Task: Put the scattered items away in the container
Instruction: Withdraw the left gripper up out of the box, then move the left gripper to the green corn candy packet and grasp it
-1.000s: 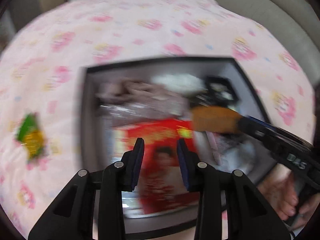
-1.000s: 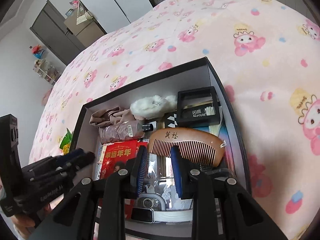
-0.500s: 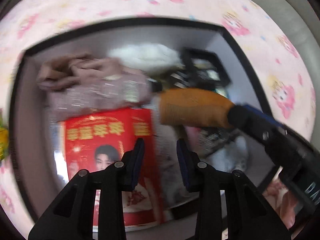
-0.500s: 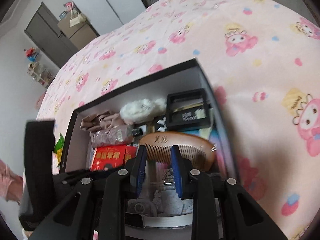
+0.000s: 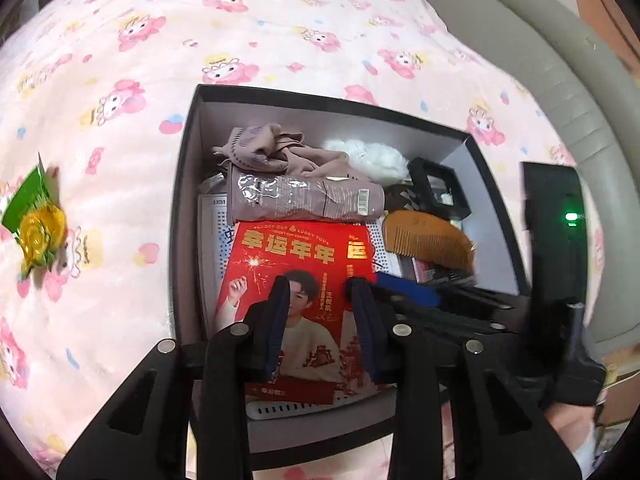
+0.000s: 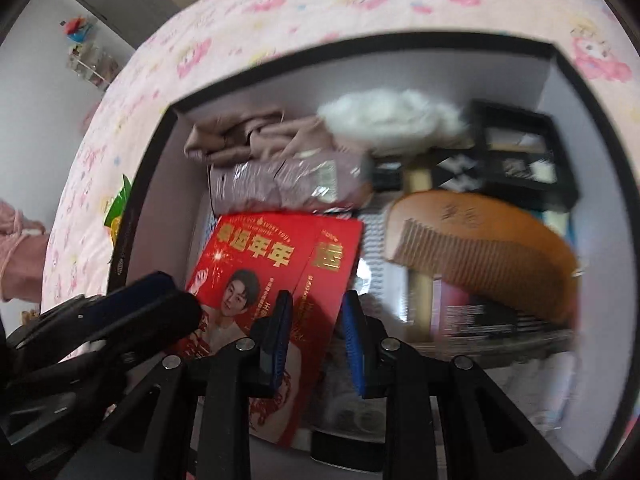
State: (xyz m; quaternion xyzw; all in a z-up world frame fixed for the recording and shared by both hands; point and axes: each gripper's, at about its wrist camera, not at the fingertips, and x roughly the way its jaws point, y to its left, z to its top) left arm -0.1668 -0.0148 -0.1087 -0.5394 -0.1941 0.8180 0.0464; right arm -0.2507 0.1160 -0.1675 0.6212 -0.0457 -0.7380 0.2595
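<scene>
Black box (image 5: 182, 184) sits on the bed w/ pink cartoon blanket (image 5: 280, 32). Inside: red packet w/ printed portrait (image 5: 296, 264) lying flat near front, pinkish wrapped pack (image 5: 304, 200) just behind it, beige cloth (image 5: 272, 152) & white fluffy item (image 5: 368, 158) at the back, small black frame box (image 5: 438, 188) at back right, wooden comb (image 5: 428, 240) resting on other stuff on the right side, not held by either tool. Green/yellow candy wrapper (image 5: 36, 220) lies on blanket, well apart from box to its left, outside it.

Left tool (image 5: 318, 320) hovers over red packet, fingers apart w/ a gap, nothing between them. Right tool (image 6: 316, 336) also above box, pointing down over the packet's right edge, fingers apart, nothing clamped; comb (image 6: 484, 252) is up & right of it. Right-wrist view is blurred. Other tool shows in each view: right tool at lower right in left view (image 5: 404, 288), left tool at lower left in right view (image 6: 132, 304)
</scene>
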